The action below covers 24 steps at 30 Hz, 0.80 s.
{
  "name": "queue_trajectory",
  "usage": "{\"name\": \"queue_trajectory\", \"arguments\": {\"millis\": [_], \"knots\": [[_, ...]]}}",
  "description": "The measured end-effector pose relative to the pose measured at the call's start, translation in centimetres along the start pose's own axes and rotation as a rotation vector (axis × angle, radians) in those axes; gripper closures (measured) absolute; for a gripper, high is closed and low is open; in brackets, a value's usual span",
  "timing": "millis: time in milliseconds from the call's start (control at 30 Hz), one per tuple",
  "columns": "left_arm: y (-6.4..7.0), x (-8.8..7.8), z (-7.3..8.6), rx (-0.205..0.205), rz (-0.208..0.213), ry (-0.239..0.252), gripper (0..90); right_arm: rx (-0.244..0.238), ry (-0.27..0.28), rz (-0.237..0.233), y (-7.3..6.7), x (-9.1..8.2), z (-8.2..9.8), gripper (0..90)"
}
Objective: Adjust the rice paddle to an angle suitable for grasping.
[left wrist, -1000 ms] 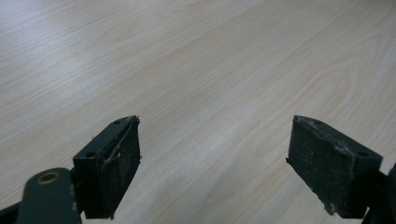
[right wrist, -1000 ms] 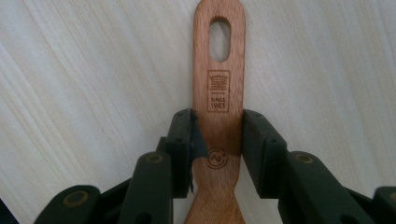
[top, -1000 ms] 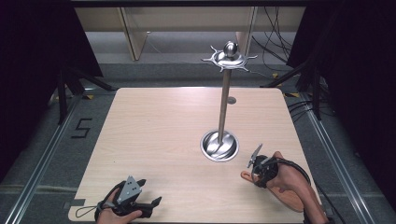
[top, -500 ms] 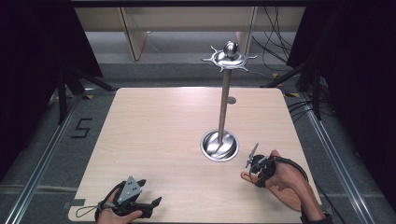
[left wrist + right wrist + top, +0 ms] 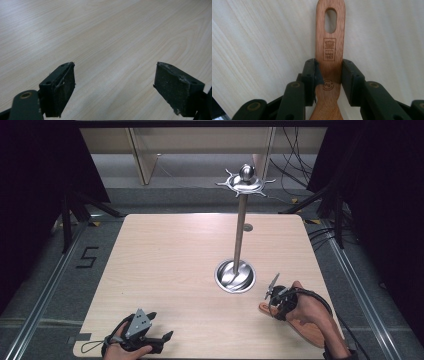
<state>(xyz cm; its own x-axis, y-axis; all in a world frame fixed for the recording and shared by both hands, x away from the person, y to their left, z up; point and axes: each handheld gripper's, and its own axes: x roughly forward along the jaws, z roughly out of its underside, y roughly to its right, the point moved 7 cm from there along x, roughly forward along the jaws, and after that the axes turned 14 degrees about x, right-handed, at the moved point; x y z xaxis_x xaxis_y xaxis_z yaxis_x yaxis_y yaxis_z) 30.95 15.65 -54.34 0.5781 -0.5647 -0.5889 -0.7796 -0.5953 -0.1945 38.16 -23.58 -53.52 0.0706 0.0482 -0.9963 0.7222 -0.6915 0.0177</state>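
Pale wooden table among dark curtains; right claw clamped on wooden spatula, left claw wide.

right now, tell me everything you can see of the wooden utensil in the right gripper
The wooden utensil is flat reddish-brown wood with an oval hanging hole at the handle end and burnt-in stamps. It widens toward the gripper's base. It lies on the table, near the front right edge. The right gripper clamps its handle on both edges.
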Motion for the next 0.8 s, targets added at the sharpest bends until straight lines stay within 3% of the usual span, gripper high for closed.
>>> {"name": "queue_trajectory", "arguments": {"millis": [100,133,233,267,300,333,367,400,433,467,500,533,600,633,667,700,733,767,800], "knots": [[0.0,-0.1,0.1,0.005,0.004,-0.006,16.2,0.017,0.044,-0.022,0.1,-0.8,0.2,67.0],[-0.2,0.0,-0.2,0.011,-0.013,0.020,16.2,0.014,0.054,-0.024,0.3,-1.0,0.3,67.0],[-0.3,-0.2,-0.1,0.028,-0.004,0.005,16.2,0.033,0.087,-0.028,0.4,-1.4,0.5,67.0],[-0.1,0.0,-0.2,-0.002,-0.011,0.030,16.2,0.028,0.122,-0.043,0.6,-2.0,0.7,67.0],[-0.1,0.0,-0.2,-0.002,-0.011,0.030,16.2,0.028,0.122,-0.043,0.6,-2.0,0.7,67.0],[-0.4,-0.1,-0.2,0.028,-0.015,0.014,16.2,0.038,0.137,-0.051,0.7,-2.3,0.8,67.0],[-0.2,0.0,-0.3,0.004,-0.012,0.031,16.2,0.024,0.157,-0.052,1.0,-2.6,0.8,67.0],[-0.2,-0.1,-0.1,0.018,-0.007,0.012,16.2,0.027,0.192,-0.051,1.4,-3.3,0.9,67.0],[-0.2,-0.1,-0.1,0.018,-0.007,0.012,16.2,0.027,0.192,-0.051,1.4,-3.3,0.9,67.0],[-0.2,0.0,-0.2,0.008,-0.014,0.023,16.2,0.041,0.236,-0.054,1.7,-4.1,0.8,67.1],[-0.2,0.0,-0.2,0.008,-0.014,0.023,16.2,0.041,0.236,-0.054,1.7,-4.1,0.8,67.1],[-0.2,0.0,-0.2,0.010,-0.013,0.022,16.2,0.052,0.288,-0.064,1.8,-4.9,0.7,67.1],[-0.2,-0.1,-0.1,0.028,-0.005,0.002,16.2,0.076,0.300,-0.078,1.6,-5.3,0.8,67.1],[-0.3,-0.2,0.0,0.029,-0.005,0.002,16.2,0.050,0.337,-0.086,1.8,-5.7,0.7,67.1],[-0.2,0.0,-0.1,-0.001,-0.015,0.016,16.1,0.072,0.372,-0.095,2.0,-6.3,0.6,67.1],[0.0,0.1,-0.1,-0.025,-0.008,0.014,16.1,0.072,0.372,-0.095,2.0,-6.3,0.6,67.1],[0.0,0.2,-0.1,0.001,-0.009,0.010,16.1,0.087,0.396,-0.112,1.7,-7.0,0.6,67.1],[0.0,0.2,-0.1,0.001,-0.009,0.010,16.2,0.087,0.396,-0.112,1.7,-7.0,0.6,67.1],[0.1,0.1,-0.2,-0.016,-0.005,0.009,16.2,0.064,0.444,-0.128,1.6,-7.8,0.2,67.1]]}}
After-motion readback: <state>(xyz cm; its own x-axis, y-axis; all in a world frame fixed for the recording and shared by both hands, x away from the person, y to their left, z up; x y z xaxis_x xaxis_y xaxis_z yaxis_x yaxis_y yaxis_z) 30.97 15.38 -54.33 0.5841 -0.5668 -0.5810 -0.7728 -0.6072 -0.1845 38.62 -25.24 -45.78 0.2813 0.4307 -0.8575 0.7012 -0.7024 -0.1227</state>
